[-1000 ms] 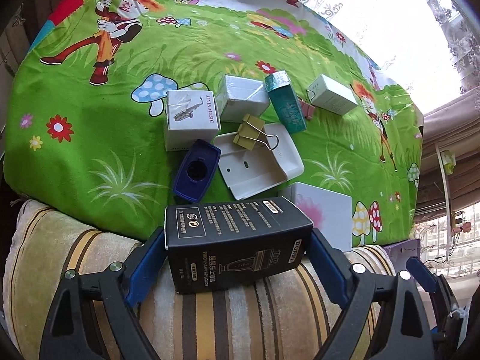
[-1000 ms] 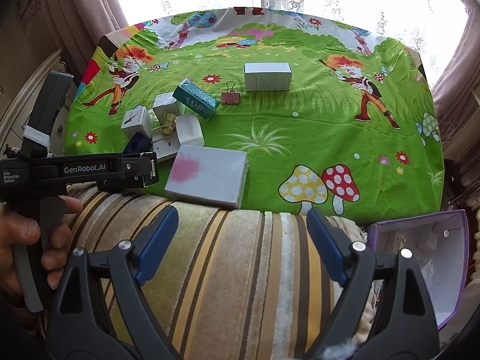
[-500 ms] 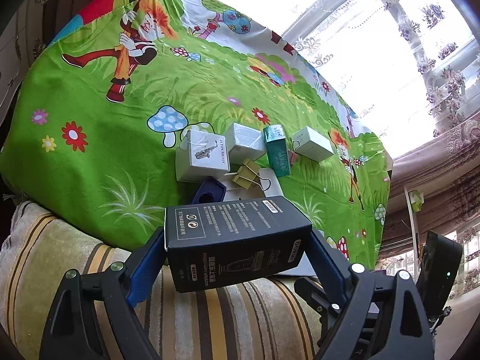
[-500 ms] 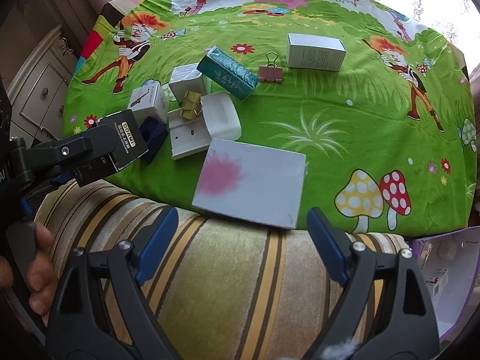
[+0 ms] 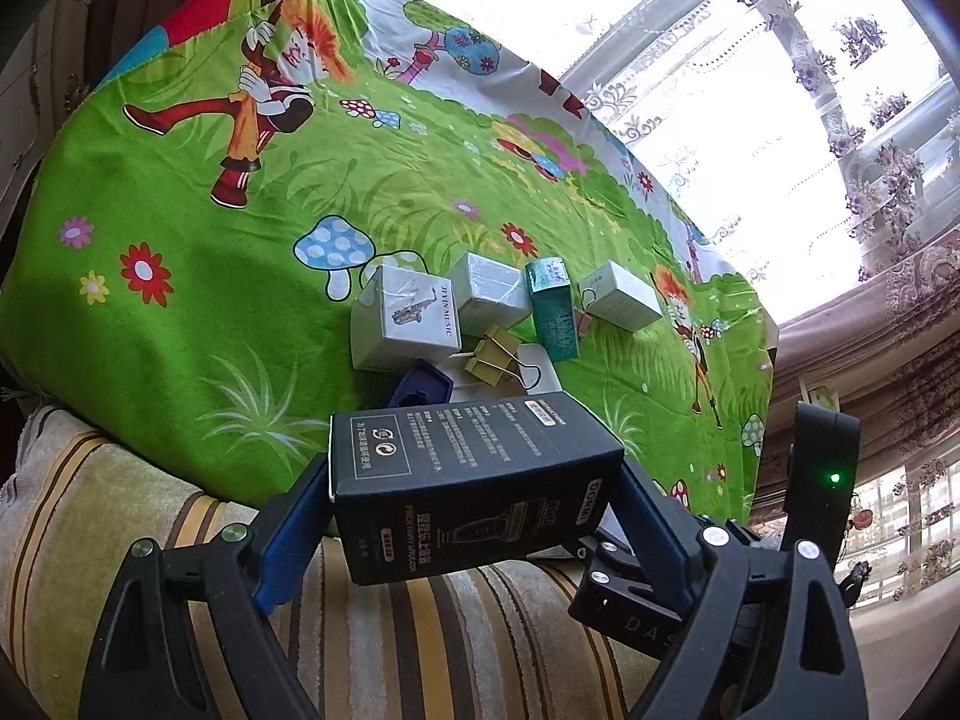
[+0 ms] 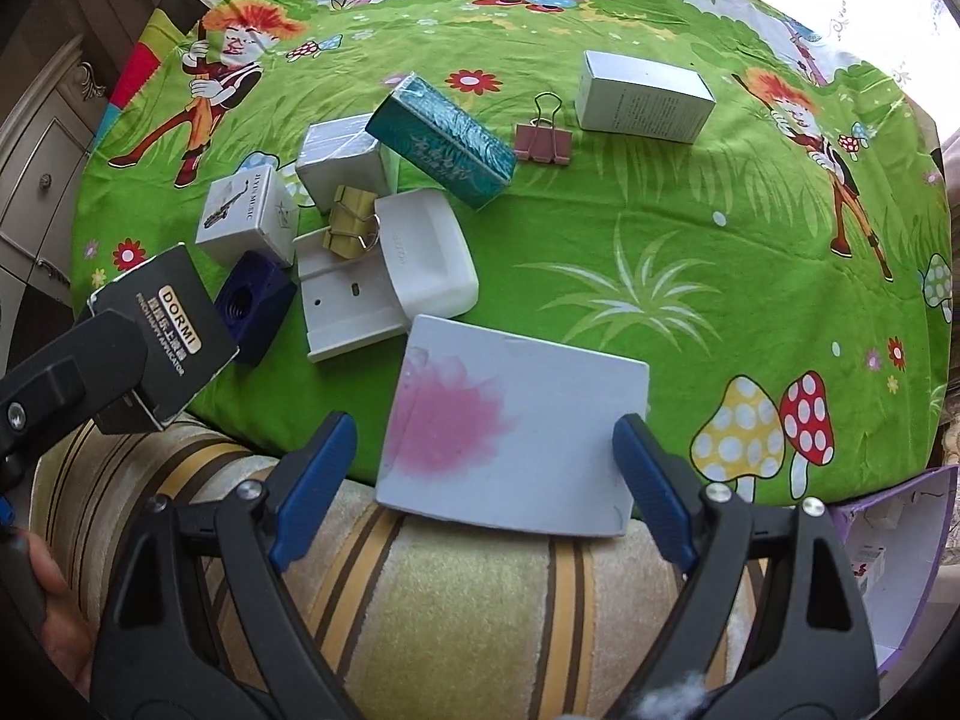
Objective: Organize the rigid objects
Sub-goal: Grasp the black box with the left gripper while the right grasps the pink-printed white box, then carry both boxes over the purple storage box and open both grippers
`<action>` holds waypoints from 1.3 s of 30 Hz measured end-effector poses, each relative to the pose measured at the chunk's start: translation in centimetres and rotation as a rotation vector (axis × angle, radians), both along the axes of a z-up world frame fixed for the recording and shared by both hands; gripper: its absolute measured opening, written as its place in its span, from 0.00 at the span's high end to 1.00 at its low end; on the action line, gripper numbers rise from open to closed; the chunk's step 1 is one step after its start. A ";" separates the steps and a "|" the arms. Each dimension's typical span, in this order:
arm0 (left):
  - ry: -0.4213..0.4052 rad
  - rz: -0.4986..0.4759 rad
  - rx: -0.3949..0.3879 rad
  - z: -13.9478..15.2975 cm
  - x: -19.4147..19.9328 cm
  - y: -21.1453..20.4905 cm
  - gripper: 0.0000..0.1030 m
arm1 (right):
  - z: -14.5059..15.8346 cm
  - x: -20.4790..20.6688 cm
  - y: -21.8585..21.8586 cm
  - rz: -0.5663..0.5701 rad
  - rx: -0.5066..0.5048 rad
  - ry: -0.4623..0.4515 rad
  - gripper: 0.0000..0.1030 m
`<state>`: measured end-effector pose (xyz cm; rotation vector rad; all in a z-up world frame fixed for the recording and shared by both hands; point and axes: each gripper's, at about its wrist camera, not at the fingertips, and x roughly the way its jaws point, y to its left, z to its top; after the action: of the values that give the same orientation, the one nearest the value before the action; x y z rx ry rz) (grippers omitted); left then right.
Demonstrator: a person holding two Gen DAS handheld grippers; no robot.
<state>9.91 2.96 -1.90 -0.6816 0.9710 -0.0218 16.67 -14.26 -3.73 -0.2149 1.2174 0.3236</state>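
Observation:
My left gripper point(image 5: 474, 510) is shut on a black box point(image 5: 468, 480) and holds it above the table's near edge; the box also shows in the right wrist view point(image 6: 162, 330). My right gripper point(image 6: 486, 462) is open, its fingers on either side of a flat white box with a pink blotch point(image 6: 510, 426), not gripping it. Behind lie a white saxophone box point(image 6: 246, 216), a blue block point(image 6: 255, 306), a white plastic case point(image 6: 384, 270) with a gold binder clip point(image 6: 348, 228), a silver-white box point(image 6: 339, 159), a teal box point(image 6: 444, 138), a pink binder clip point(image 6: 543, 141) and a white box point(image 6: 645, 96).
The table wears a green cartoon cloth point(image 6: 660, 252). A striped cushion point(image 6: 450, 600) runs along its near edge. An open purple box point(image 6: 888, 558) sits low at the right. A cabinet point(image 6: 36, 168) stands at the left. Curtains and a window point(image 5: 780, 90) lie beyond.
My left gripper has risen and tilted with the black box still in it. My right gripper has moved forward until its fingers flank the pink-blotched white box.

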 end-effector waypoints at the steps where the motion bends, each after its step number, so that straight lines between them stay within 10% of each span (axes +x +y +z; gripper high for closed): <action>1: 0.000 -0.001 0.000 0.0 0.0 0.0 0.12 | -0.1 0.2 0.0 -0.006 -0.005 -0.002 0.13; 17: 0.008 -0.010 0.004 -0.4 0.3 -0.3 0.12 | -2.0 1.2 -0.8 -0.050 0.020 0.071 0.08; 39: -0.093 -0.198 -0.011 2.8 0.0 -6.6 0.12 | 5.5 -3.6 -9.8 -0.184 0.259 -0.161 0.09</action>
<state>9.96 -3.62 0.88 -0.5877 0.9461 -0.2313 13.03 -24.02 1.81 0.0937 1.0166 0.2940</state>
